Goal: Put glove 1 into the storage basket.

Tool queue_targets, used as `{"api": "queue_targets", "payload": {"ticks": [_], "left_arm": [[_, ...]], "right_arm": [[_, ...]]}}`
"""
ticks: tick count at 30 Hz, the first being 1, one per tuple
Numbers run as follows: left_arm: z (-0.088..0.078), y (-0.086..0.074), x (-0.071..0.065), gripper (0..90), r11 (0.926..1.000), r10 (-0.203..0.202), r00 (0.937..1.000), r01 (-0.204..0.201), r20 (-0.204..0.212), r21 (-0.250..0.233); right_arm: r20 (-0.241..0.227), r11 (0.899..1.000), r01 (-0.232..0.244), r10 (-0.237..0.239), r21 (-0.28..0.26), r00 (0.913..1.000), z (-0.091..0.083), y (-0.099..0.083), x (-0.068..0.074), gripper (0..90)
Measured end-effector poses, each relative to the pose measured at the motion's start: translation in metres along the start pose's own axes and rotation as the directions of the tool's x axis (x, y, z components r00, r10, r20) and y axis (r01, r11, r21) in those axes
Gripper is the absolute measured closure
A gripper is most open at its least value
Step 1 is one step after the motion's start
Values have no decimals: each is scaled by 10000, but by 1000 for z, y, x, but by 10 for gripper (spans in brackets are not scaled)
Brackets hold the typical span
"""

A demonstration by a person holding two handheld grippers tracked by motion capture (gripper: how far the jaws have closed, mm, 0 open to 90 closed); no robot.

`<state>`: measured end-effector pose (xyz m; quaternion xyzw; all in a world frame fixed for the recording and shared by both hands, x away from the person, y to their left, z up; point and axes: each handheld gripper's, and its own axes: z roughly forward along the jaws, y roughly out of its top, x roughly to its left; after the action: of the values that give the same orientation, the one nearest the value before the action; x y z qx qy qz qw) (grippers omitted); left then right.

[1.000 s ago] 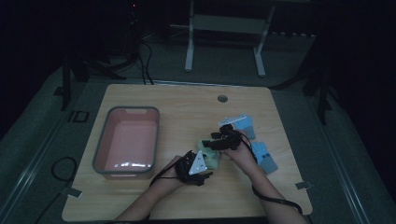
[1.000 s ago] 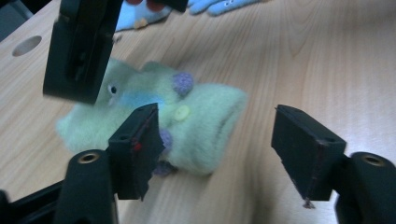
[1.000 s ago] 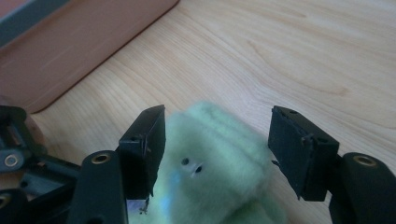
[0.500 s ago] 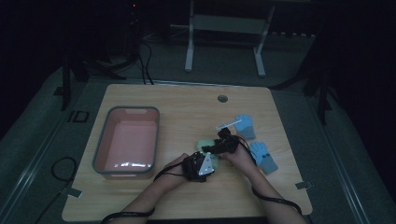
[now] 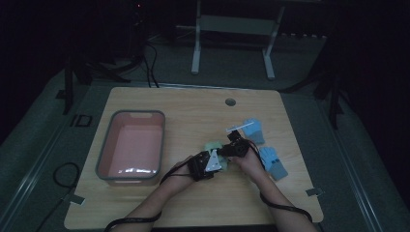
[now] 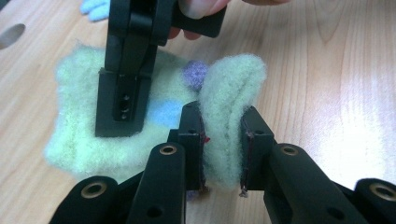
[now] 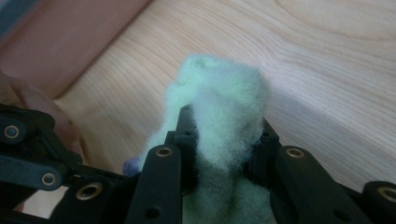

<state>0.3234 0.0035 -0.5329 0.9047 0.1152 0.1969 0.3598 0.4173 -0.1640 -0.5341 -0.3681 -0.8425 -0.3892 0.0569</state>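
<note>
high view, dim light: i work at a wooden table (image 5: 193, 111), my two tongs meeting over a pale green fuzzy sock (image 5: 212, 146) near its middle, a pink tub (image 5: 131, 145) to my left and blue socks (image 5: 270, 159) to my right. left gripper view: my left tongs (image 6: 223, 144), which have just been closing, pinch a raised fold of the green sock (image 6: 140, 116) between both pads; the rest of it lies flat on the wood, with blue and purple dots showing, and my right tongs (image 6: 122, 105) come down on its far part. right gripper view: my right tongs (image 7: 226, 140), also just closing, are pressed onto a bunched tuft of the same sock (image 7: 224, 112), the pink tub (image 7: 70, 42) beyond it at the upper left
</note>
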Motion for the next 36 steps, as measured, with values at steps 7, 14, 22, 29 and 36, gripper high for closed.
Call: {"api": "queue_targets", "payload": {"ticks": [7, 14, 22, 29, 36], "left_arm": [[-20, 13, 6, 758, 9996, 258, 9992, -254, -292, 145], [-44, 21, 18, 758, 9993, 340, 9984, -332, -454, 177], [-77, 24, 30, 758, 9973, 644, 9966, -624, -518, 397], [-98, 14, 36, 758, 9966, 622, 9955, -580, -714, 589], [-120, 2, 41, 758, 9967, 542, 9931, -474, -1037, 662]], "right_arm": [[-386, 9991, -73, 57, -414, 9992, -12, 12, 10, 741], [-582, 9968, 43, -90, -804, 9983, -23, 32, 23, 742], [-830, 9933, 388, -480, -1088, 9954, -26, 55, 46, 742], [-1022, 9927, 576, -685, -1056, 9924, -16, 72, 64, 742], [-1184, 9905, 867, -992, -1067, 9880, -4, 89, 84, 742]]}}
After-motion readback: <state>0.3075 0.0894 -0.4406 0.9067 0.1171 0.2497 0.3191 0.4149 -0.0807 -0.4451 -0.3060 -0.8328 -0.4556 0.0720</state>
